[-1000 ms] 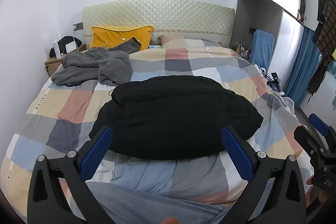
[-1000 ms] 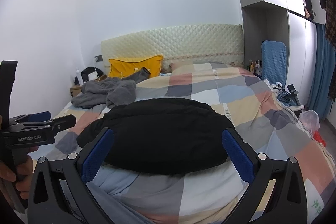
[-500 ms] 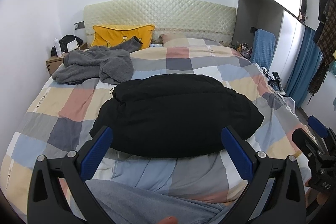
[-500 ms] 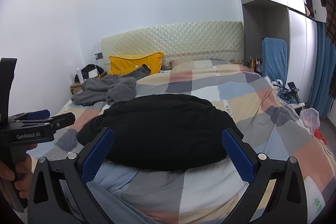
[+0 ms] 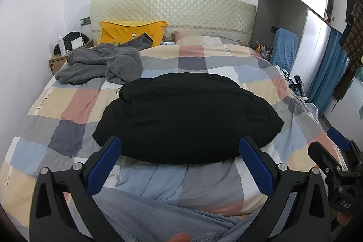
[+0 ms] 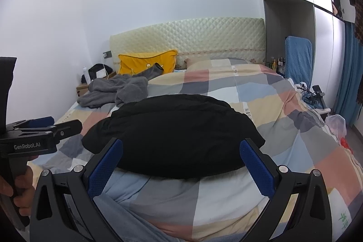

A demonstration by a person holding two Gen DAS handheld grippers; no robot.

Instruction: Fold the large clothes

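A black jacket [image 5: 188, 115] lies folded in a thick bundle on the checked quilt [image 5: 74, 103]. Both the left gripper [image 5: 180, 160] and right gripper [image 6: 181, 161] hang above the near edge, jaws spread wide and holding nothing.

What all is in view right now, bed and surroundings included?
Puffy black folded garment: one, black, middle of the bed.
Crumpled grey fleece garment: one, grey, far left of the bed, beside the pillow.
Yellow pillow: one, yellow, against the headboard.
Checked patchwork quilt: one, pastel blocks, covering the bed.
Quilted cream headboard: one, cream, against the wall.
Wooden nightstand: one, brown, left of the bed, carrying dark clutter.
Blue curtain: one, blue, far right.
Left tool: open, empty, hovering near the garment's near edge.
Right tool: open, empty, alongside.
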